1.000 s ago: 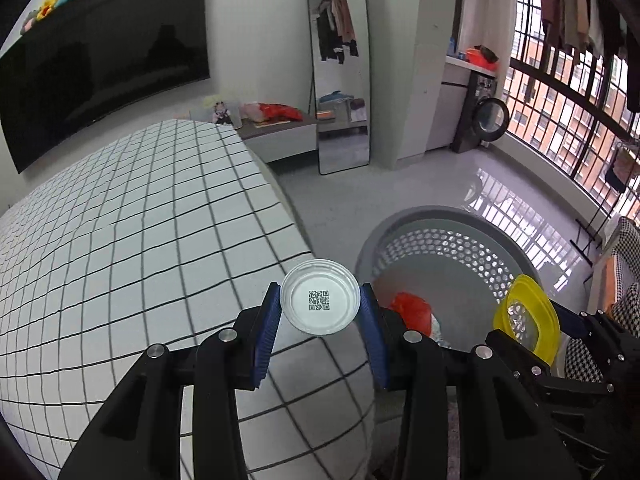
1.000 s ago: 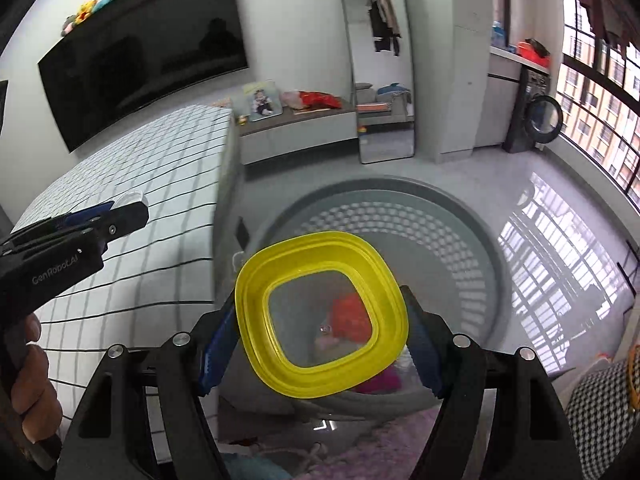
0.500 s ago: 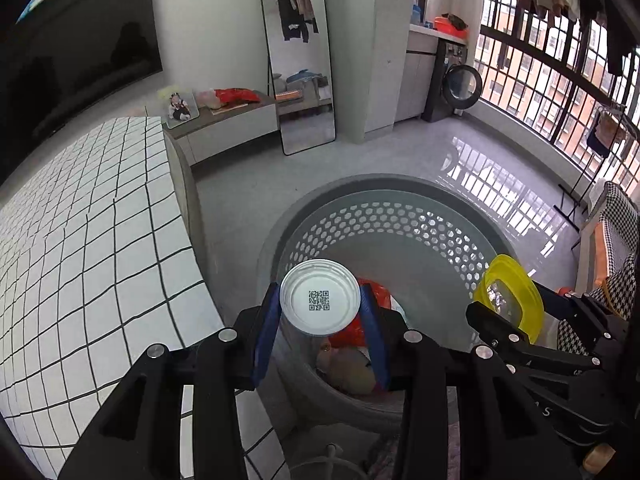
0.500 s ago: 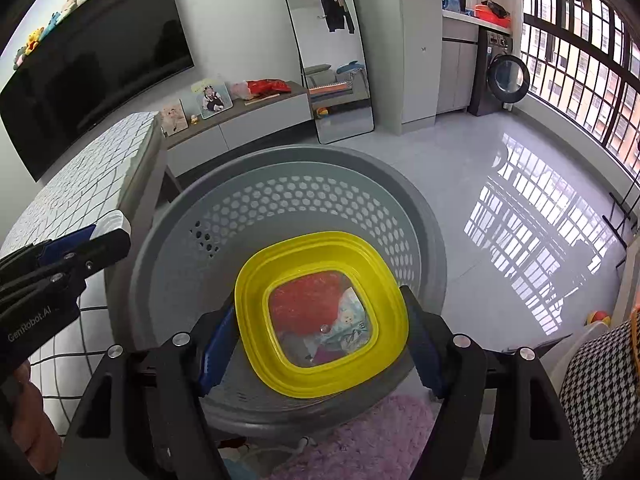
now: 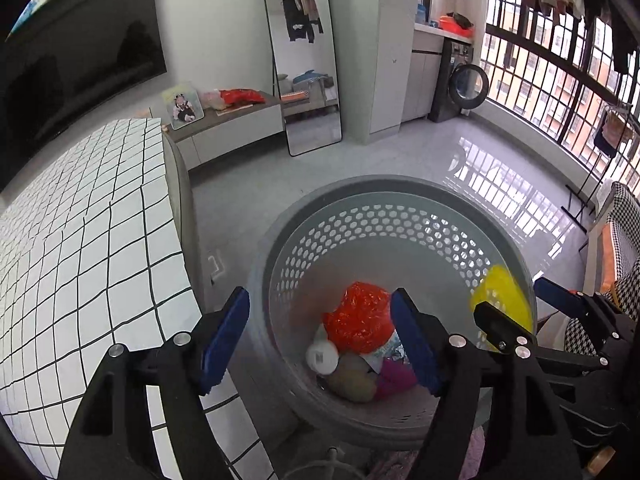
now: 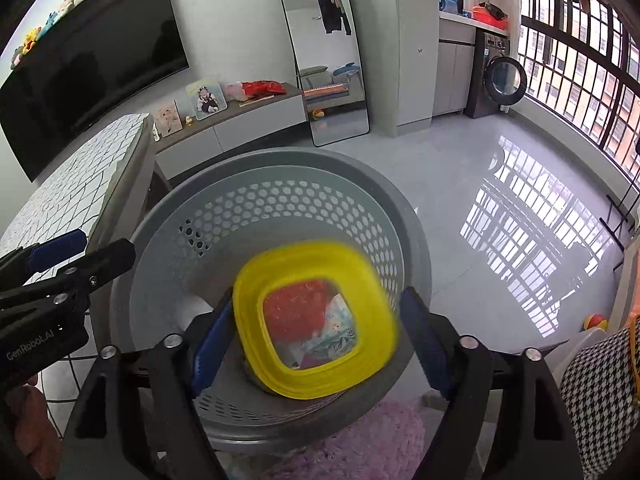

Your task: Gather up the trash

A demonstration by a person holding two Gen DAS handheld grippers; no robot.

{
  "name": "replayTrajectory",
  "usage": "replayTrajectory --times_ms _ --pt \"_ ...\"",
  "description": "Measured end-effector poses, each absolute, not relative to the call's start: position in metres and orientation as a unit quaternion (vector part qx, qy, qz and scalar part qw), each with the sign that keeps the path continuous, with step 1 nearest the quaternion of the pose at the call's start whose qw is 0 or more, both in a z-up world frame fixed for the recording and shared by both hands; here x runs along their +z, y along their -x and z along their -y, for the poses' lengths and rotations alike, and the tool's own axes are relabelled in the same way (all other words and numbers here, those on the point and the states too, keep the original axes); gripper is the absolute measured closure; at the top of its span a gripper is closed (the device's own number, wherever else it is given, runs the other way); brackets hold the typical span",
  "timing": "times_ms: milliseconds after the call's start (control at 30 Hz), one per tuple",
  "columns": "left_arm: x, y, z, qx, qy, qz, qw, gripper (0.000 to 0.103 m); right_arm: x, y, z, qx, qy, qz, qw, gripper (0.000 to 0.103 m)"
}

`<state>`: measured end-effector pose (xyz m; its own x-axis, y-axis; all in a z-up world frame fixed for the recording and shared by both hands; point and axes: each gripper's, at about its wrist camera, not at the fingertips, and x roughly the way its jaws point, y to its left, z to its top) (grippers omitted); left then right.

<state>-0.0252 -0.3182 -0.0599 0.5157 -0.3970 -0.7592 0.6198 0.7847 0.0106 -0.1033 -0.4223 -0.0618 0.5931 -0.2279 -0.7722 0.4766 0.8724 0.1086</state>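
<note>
Both grippers hang over a grey perforated basket (image 5: 392,216), also in the right wrist view (image 6: 280,208). My left gripper (image 5: 320,338) is open and empty. The white round lid (image 5: 322,357) lies in the basket beside a red bag (image 5: 360,320) and other trash. My right gripper (image 6: 316,340) is open; its jaws stand wider than the yellow square lid (image 6: 316,320), which is blurred and tilted between them, loose above the basket. The yellow lid also shows in the left wrist view (image 5: 502,296).
A table with a white checked cloth (image 5: 80,240) stands to the left of the basket. A pink fluffy rug (image 6: 360,440) lies below it. A houndstooth chair (image 6: 600,380) is at right. A mirror (image 5: 304,60) and low cabinet stand behind on grey floor.
Both grippers moved from the table to above the basket and opened. The white lid dropped from the left gripper into the basket. The yellow lid has come free of the right gripper.
</note>
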Motion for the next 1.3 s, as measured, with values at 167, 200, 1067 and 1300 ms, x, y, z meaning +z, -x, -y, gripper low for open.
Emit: replayTrajectory --times_ms 167,200,1067,1300 --pt "-0.059 0.023 0.313 -0.282 -0.139 -0.396 0.863 0.032 -0.059 0.106 0.423 -0.205 -0.155 -0.399 0.88 0.023" --pt "-0.059 0.023 0.312 -0.279 -0.137 -0.397 0.863 0.032 -0.059 0.107 0.422 -0.204 -0.157 -0.398 0.881 0.023" --pt "-0.046 0.03 0.291 -0.257 -0.125 -0.381 0.879 0.016 -0.048 0.116 0.403 -0.214 -0.151 -0.384 0.886 0.023" --pt "-0.044 0.031 0.284 -0.253 -0.12 -0.379 0.882 0.012 -0.046 0.118 0.4 -0.216 -0.147 -0.381 0.887 0.023"
